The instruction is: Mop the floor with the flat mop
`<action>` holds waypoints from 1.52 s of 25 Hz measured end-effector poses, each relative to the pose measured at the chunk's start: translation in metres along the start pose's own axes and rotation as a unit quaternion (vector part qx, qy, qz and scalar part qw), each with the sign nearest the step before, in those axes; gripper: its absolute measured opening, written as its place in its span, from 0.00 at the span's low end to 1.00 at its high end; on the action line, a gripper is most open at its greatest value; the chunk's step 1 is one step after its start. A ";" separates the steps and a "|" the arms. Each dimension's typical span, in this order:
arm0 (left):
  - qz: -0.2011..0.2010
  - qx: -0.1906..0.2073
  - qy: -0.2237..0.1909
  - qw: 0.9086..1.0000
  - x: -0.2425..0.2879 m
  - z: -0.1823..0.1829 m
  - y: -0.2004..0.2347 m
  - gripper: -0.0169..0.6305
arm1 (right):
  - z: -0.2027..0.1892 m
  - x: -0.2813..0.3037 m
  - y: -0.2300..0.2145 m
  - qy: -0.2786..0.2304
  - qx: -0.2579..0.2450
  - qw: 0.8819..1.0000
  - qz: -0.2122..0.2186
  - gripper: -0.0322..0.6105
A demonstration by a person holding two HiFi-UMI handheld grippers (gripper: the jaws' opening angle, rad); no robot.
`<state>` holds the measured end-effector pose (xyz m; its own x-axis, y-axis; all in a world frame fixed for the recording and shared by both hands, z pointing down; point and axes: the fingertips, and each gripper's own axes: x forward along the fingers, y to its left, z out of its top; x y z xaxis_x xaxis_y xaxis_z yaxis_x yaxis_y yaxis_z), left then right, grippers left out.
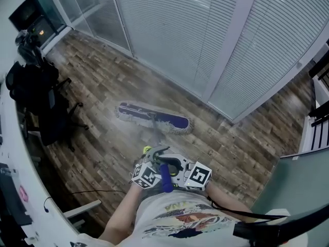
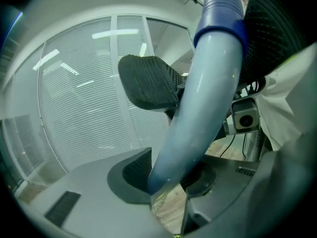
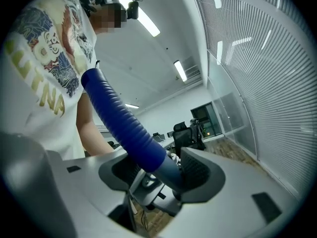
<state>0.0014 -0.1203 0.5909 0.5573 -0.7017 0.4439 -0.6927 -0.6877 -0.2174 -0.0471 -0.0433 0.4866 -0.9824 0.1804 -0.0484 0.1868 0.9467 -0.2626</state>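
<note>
Landmark: blue flat mop head with grey fringe (image 1: 154, 118), flat on brown wood-plank floor (image 1: 103, 81).

- Beyond head: white slatted-blind glass partition (image 1: 205, 40) ran along far side, nearest at head's right end. Only a strip of bare planks lay between.
- Left of head: open planks, then black office chairs (image 1: 36, 91) and long white curved desk (image 1: 10, 153) closed that side.
- Near-left of head: thin black cable (image 1: 87, 191) lay across floor.
- Near side of head: bare planks up to the person, split by slanting grey-and-blue mop pole (image 1: 156, 130).
- Right of head: open floor, ending at grey-green flat panel (image 1: 300, 189) and white barred rack (image 1: 314, 133).
</note>
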 end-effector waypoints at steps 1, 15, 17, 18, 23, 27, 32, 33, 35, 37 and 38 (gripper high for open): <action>-0.001 0.001 0.001 1.000 0.003 0.001 0.002 0.19 | 0.001 -0.001 -0.004 -0.001 0.000 1.000 0.002 0.42; 0.015 -0.012 -0.012 1.000 0.017 -0.007 0.071 0.19 | 0.016 0.031 -0.061 -0.004 -0.013 1.000 0.025 0.42; 0.015 -0.014 -0.015 1.000 0.019 -0.011 0.096 0.19 | 0.021 0.046 -0.081 -0.007 -0.021 0.999 0.024 0.42; 0.015 -0.015 -0.016 1.000 0.021 -0.014 0.109 0.19 | 0.023 0.054 -0.092 -0.009 -0.024 0.999 0.023 0.42; 0.012 -0.011 -0.020 1.000 0.033 -0.033 0.177 0.20 | 0.029 0.092 -0.153 0.002 -0.013 1.000 0.009 0.42; 0.018 -0.007 -0.026 0.999 0.044 -0.054 0.245 0.20 | 0.033 0.132 -0.212 0.018 -0.013 1.000 0.004 0.43; 0.018 -0.003 -0.033 0.999 0.058 -0.078 0.340 0.20 | 0.042 0.187 -0.294 0.023 -0.008 1.000 -0.014 0.44; 0.017 -0.001 -0.034 0.999 0.061 -0.084 0.358 0.20 | 0.043 0.197 -0.310 0.023 -0.005 1.000 -0.019 0.44; 0.016 0.001 -0.034 0.999 0.068 -0.095 0.391 0.20 | 0.044 0.215 -0.342 0.025 -0.002 0.999 -0.029 0.45; 0.014 0.004 -0.034 0.999 0.077 -0.103 0.419 0.20 | 0.044 0.228 -0.369 0.026 0.000 0.999 -0.042 0.45; 0.012 0.006 -0.034 0.999 0.080 -0.106 0.429 0.20 | 0.045 0.233 -0.380 0.025 0.002 0.998 -0.049 0.45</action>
<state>-0.3000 -0.4521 0.6257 0.5708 -0.7285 0.3789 -0.7011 -0.6726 -0.2369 -0.3471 -0.3733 0.5317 -0.9947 0.0999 0.0262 0.0892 0.9591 -0.2685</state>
